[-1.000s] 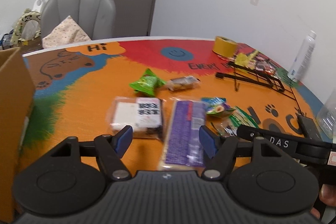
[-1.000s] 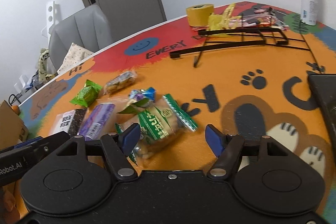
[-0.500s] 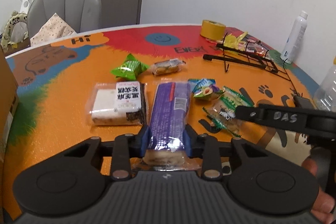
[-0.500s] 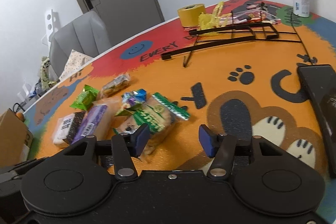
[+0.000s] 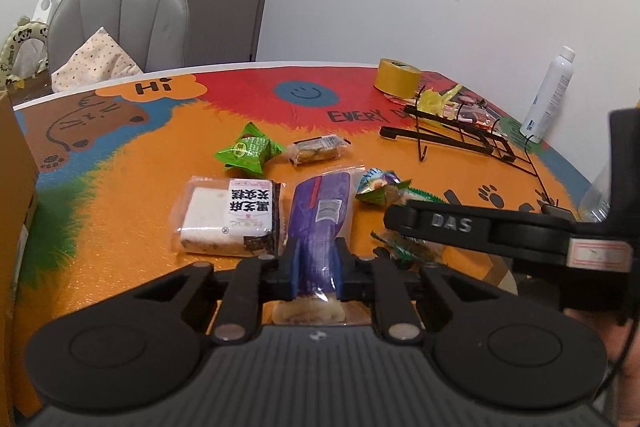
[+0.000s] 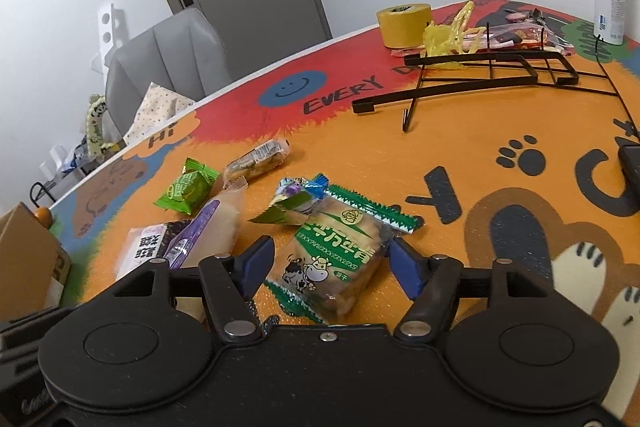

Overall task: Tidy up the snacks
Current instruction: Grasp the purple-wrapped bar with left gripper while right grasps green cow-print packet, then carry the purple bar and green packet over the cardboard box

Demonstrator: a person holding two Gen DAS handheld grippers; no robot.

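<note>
a: where is the purple snack pack (image 5: 322, 211)?
b: it lies on the bright worktop (image 5: 120, 227), with its near end between the blue pads of the left gripper (image 5: 316, 269). the pads squeeze it on both sides, so the gripper is clamped on it.

a: did that gripper move?
b: its jaws have just been closing, and the purple snack pack sits between them.

a: what is next to it?
b: a white and black cake pack (image 5: 230, 215) lies just beside it on the left. a small blue and green snack (image 5: 378, 185) lies just beside it on the right. a green candy pack (image 5: 248, 155) and a clear bar pack (image 5: 318, 149) lie farther back.

a: and the right gripper (image 6: 330, 263)?
b: its jaws have just been opening. they stand apart, one on each side of the green cow biscuit pack (image 6: 340, 251). the pack lies flat between them. the pads sit very close to it, but they do not squeeze it.

a: what is at the back?
b: a yellow tape roll (image 6: 404, 25), a black wire rack (image 6: 480, 75) lying flat, and a white spray bottle (image 5: 550, 97). a cardboard box (image 5: 14, 163) stands at the left edge. a grey chair (image 5: 120, 19) stands behind the worktop.
</note>
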